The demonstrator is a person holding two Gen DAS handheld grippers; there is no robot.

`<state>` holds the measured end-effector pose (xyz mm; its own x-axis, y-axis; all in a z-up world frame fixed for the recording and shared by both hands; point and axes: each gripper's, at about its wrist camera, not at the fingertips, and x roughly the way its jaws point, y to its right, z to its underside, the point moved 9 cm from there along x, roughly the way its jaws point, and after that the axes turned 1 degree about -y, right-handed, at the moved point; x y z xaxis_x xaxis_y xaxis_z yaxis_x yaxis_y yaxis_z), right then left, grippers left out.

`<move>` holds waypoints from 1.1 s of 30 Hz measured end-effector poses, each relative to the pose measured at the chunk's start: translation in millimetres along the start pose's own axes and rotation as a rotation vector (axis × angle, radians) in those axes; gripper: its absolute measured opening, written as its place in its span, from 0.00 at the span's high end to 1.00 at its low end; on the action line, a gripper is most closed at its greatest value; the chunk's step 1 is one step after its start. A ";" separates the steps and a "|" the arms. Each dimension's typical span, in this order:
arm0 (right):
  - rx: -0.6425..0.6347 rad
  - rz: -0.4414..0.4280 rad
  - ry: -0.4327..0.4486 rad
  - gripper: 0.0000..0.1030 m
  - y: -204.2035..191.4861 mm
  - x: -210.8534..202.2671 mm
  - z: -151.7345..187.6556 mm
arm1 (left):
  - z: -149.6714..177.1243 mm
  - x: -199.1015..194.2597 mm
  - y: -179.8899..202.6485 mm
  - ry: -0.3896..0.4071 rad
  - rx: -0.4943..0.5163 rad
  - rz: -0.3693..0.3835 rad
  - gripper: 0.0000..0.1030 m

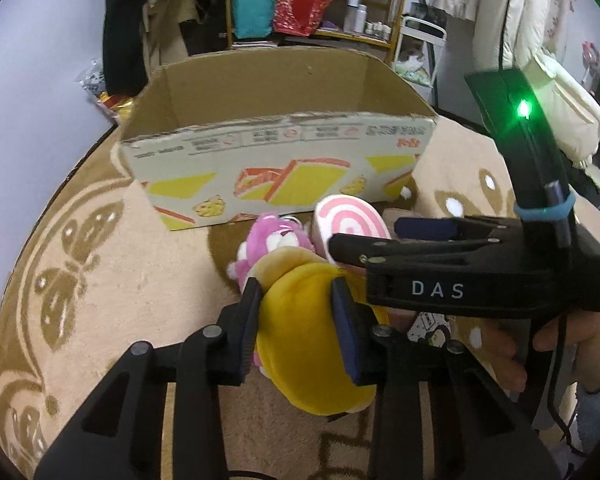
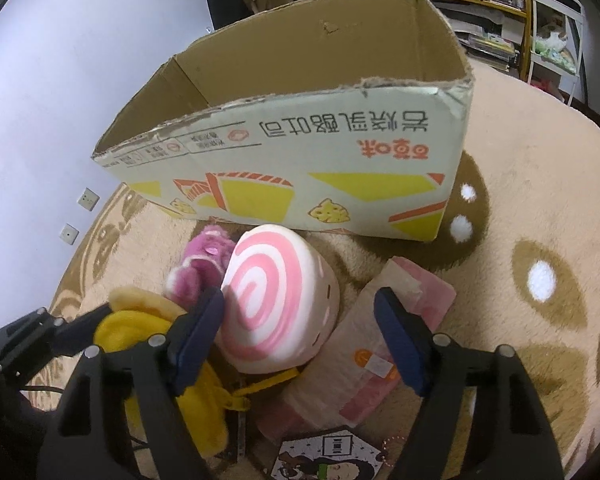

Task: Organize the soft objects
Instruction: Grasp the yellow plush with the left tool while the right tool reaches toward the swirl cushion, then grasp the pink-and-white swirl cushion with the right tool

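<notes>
My left gripper [image 1: 296, 300] is shut on a yellow plush toy [image 1: 304, 344], with both pads pressed into its sides, low over the rug. A pink furry plush [image 1: 272, 240] lies just beyond it. A white and pink swirl cushion [image 2: 276, 300] lies in front of an open cardboard box [image 2: 300, 148]. My right gripper [image 2: 300, 312] is open, with its jaws on either side of the swirl cushion. The right gripper also shows in the left wrist view [image 1: 364, 240]. The yellow plush shows at lower left in the right wrist view [image 2: 140, 328].
A pink and white packaged item [image 2: 364, 344] lies right of the cushion, and a printed card [image 2: 328, 456] lies near the bottom. All rest on a beige patterned rug [image 1: 100, 260]. Shelves with bags and bottles [image 1: 312, 4] stand behind the box.
</notes>
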<state>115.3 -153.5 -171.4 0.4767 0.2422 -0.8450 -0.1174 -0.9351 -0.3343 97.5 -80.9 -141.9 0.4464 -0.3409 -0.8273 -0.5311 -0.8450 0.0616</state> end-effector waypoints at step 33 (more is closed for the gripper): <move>-0.013 0.093 -0.074 0.35 -20.9 37.4 3.8 | -7.7 -23.7 -61.3 0.016 -0.117 -0.129 0.68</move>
<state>132.2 -123.9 -197.6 0.3990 0.1721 -0.9007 -0.1467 -0.9576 -0.2479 125.1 -24.2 -121.8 0.5175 -0.2320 -0.8237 -0.3817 -0.9241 0.0205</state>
